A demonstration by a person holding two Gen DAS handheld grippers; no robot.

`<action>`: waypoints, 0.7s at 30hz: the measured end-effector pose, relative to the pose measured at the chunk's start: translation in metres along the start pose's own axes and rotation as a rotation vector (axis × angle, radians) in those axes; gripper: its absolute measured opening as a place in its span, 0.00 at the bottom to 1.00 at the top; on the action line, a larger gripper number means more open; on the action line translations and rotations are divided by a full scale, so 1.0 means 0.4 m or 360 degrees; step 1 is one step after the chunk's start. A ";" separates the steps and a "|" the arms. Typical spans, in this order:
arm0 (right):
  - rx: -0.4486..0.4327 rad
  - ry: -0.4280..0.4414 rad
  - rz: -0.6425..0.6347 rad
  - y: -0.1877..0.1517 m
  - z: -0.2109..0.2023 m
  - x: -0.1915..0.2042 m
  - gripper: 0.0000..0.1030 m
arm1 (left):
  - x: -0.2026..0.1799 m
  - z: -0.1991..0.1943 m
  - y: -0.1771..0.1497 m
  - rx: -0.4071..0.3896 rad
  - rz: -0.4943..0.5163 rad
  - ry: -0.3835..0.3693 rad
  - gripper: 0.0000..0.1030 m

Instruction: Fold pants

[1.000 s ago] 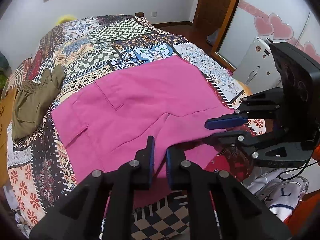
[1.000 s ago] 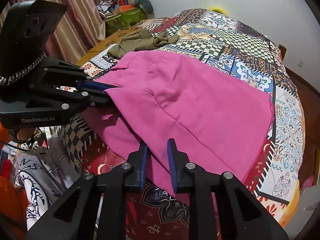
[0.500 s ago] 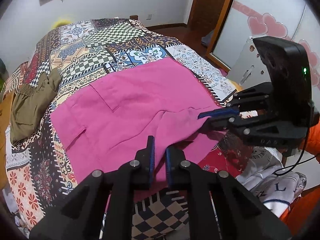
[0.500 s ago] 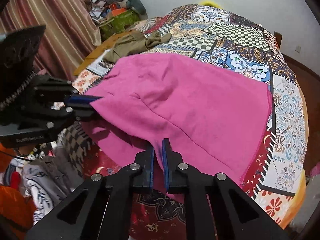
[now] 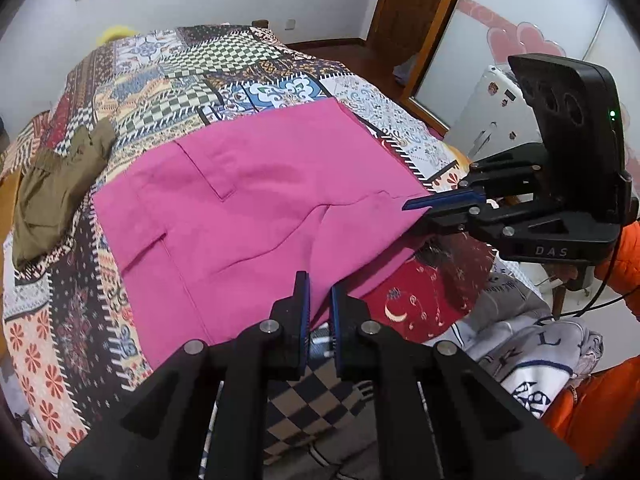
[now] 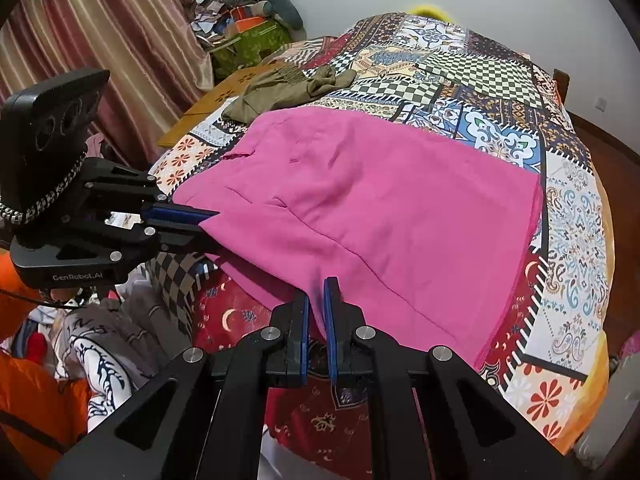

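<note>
Now both sets of jaws are pinching the near edge of the pink pants [image 5: 256,200] at the foot of the bed.

Clenched on the cloth, the left gripper [image 5: 319,300] and right gripper [image 6: 316,304] are holding the hem apart from each other along the bed's near edge, likely so the fabric is lifting evenly for a fold toward the far side. Beyond, the pants are lying spread flat across the patchwork bedspread [image 5: 224,64], with an olive garment [image 5: 52,196] resting near the bed's left edge, clear of the fold.
</note>
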State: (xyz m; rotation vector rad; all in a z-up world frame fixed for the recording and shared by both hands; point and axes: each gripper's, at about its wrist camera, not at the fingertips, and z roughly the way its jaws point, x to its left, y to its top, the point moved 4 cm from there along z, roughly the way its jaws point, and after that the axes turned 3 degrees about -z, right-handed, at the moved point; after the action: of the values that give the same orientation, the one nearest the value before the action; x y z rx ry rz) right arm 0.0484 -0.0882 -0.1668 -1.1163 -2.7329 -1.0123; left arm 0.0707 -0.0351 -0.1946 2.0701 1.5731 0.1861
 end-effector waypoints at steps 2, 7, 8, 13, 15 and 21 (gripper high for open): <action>0.0009 0.0011 0.0000 -0.005 0.000 0.001 0.06 | 0.001 0.001 -0.005 0.0004 -0.0014 -0.0011 0.09; 0.0038 0.0014 -0.0020 -0.018 0.005 0.008 0.06 | 0.000 0.000 -0.011 0.0009 -0.0043 -0.0041 0.09; 0.0042 0.0013 -0.0022 -0.018 0.005 0.008 0.06 | -0.002 0.000 -0.013 0.0011 -0.0040 -0.0044 0.09; 0.0069 0.0029 -0.0004 -0.024 0.013 0.003 0.07 | -0.007 0.003 -0.016 0.0025 -0.0038 -0.0040 0.09; 0.0077 0.0039 0.0008 -0.029 0.016 0.002 0.07 | -0.005 0.002 -0.015 0.0027 -0.0048 -0.0049 0.09; 0.0099 0.0045 0.0033 -0.032 0.019 0.005 0.08 | -0.006 0.005 -0.021 0.0048 -0.0049 -0.0061 0.09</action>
State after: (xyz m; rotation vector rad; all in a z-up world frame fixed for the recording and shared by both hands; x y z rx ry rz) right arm 0.0406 -0.0895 -0.1798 -1.1098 -2.7047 -0.9269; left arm 0.0636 -0.0363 -0.1997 2.0590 1.5927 0.1114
